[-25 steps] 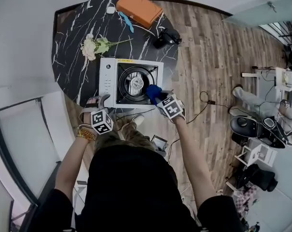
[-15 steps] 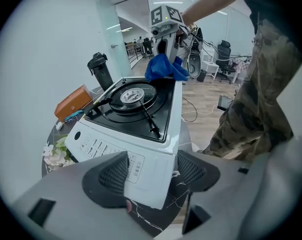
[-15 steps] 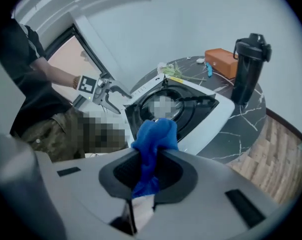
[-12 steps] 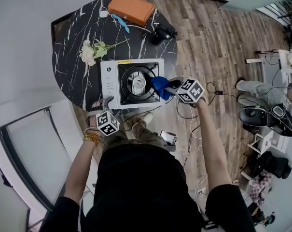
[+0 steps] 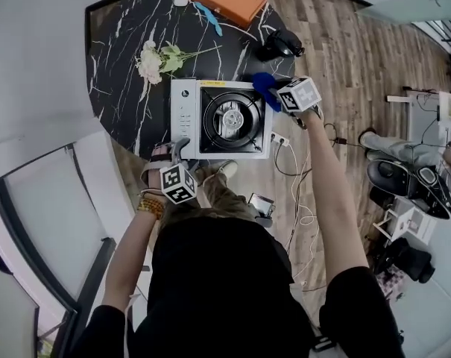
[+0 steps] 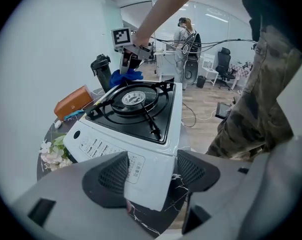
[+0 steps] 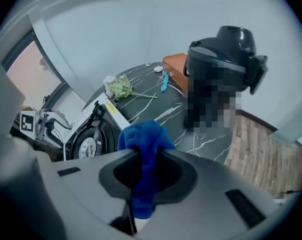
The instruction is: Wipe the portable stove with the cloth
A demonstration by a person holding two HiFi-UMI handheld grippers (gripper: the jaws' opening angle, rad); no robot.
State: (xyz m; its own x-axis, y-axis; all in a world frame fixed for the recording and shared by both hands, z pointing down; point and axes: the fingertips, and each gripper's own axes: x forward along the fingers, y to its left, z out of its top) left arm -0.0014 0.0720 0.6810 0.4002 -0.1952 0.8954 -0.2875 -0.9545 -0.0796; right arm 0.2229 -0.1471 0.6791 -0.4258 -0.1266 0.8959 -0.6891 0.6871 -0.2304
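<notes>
Head view. Portable stove point(image 5: 225, 119) on black marbled table point(image 5: 121, 58), burner uppermost. Right gripper point(image 5: 273, 94) at the stove's far right corner, with the blue cloth point(image 5: 264, 86) bunched at its tip over the stove's edge. Left gripper point(image 5: 177, 155) at the near left corner.

Left gripper view. Jaws spread, nothing grasped, the stove's near corner standing between them. The left pad seems to meet the white casing; the angle leaves contact uncertain.

Right gripper view. Jaws clenched on the cloth, with a wad standing proud ahead and a tail hanging below. Black jug point(image 7: 225, 49) beyond, on the table.

Handling note, as judgement: wiping pass at the far edge. Press the wad flat and steer round the pan support point(image 6: 150, 119), where the cloth could snag. Brace the casing with the left gripper against sliding.
</notes>
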